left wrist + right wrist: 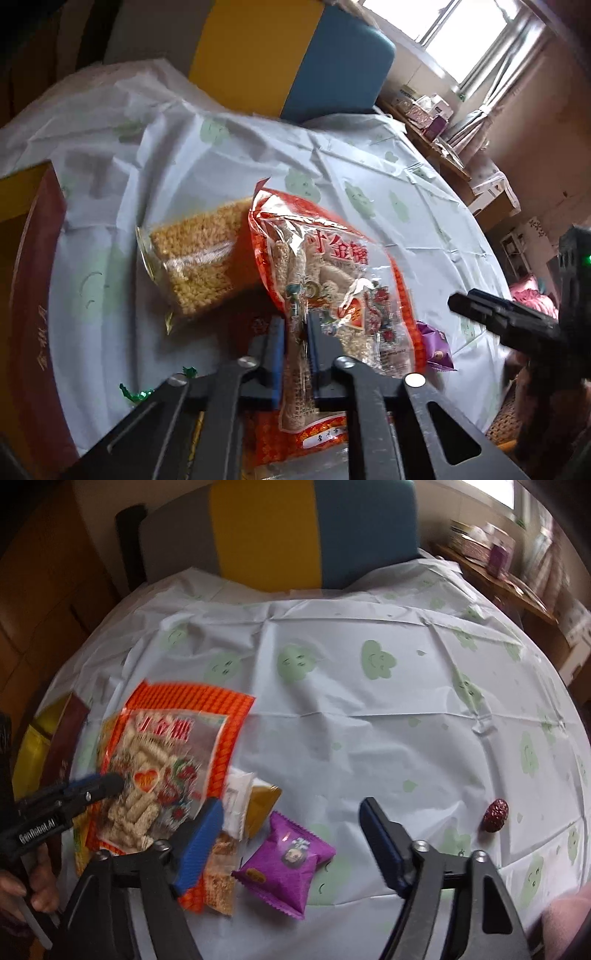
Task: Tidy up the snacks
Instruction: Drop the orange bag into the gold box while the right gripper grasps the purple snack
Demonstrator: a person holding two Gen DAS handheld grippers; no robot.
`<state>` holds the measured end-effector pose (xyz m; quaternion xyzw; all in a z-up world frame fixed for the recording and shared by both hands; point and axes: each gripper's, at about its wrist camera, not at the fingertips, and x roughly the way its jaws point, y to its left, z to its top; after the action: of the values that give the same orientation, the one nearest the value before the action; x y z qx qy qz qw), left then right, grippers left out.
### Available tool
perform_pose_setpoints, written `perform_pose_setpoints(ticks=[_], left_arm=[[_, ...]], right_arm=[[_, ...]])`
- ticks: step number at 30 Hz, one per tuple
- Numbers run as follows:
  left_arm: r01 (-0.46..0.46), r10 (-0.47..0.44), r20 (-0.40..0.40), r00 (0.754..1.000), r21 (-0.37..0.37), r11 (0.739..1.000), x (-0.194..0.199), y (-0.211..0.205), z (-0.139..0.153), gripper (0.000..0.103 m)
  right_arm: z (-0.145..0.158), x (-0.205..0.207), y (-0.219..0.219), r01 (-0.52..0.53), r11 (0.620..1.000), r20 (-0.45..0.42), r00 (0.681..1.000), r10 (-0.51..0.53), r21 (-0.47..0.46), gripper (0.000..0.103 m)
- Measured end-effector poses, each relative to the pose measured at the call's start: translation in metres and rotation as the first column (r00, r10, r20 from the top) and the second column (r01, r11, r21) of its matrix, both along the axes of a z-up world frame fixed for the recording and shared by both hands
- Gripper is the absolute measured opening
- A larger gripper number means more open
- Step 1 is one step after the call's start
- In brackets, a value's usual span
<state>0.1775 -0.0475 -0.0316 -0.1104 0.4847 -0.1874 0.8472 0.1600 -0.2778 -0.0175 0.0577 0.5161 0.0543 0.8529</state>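
The orange snack bag (325, 280) of pale sesame sticks lies on the white tablecloth (207, 155) printed with green smiling clouds, and the left gripper (295, 343) is clamped on its lower part, blue pads pinching the crinkled film. Only the left wrist view shows a clear pack of golden puffed-grain cake (199, 258) just beside and partly under the bag, a dark red box (33, 295) at the table's left edge, and green foil scraps (136, 393). The right wrist view shows the right gripper (291, 834) with its jaws apart and nothing between the pads, above a purple snack packet (286, 864); whether it touches the packet is hard to tell. That view alone shows a small dark red candy (496, 814) well apart to the right, and a hand (22, 882) on the left gripper's handle.
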Motion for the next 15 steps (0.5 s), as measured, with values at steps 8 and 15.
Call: perform_pose_setpoints(ticks=[8,15], left_arm=[[-0.012,0.018,0.087,0.996,-0.070,0.997,-0.018,0.010,0.033,0.002],[-0.028,0.046,0.147,0.988,-0.121,0.992,-0.024,0.028,0.064,0.002]], right_arm=[[-0.004,0.004,-0.036,0.140,0.987,-0.048,0.990,-0.136,0.083,0.046],[-0.030,0.003,-0.031,0.111,0.981,-0.225,0.971,-0.074,0.159,0.057]])
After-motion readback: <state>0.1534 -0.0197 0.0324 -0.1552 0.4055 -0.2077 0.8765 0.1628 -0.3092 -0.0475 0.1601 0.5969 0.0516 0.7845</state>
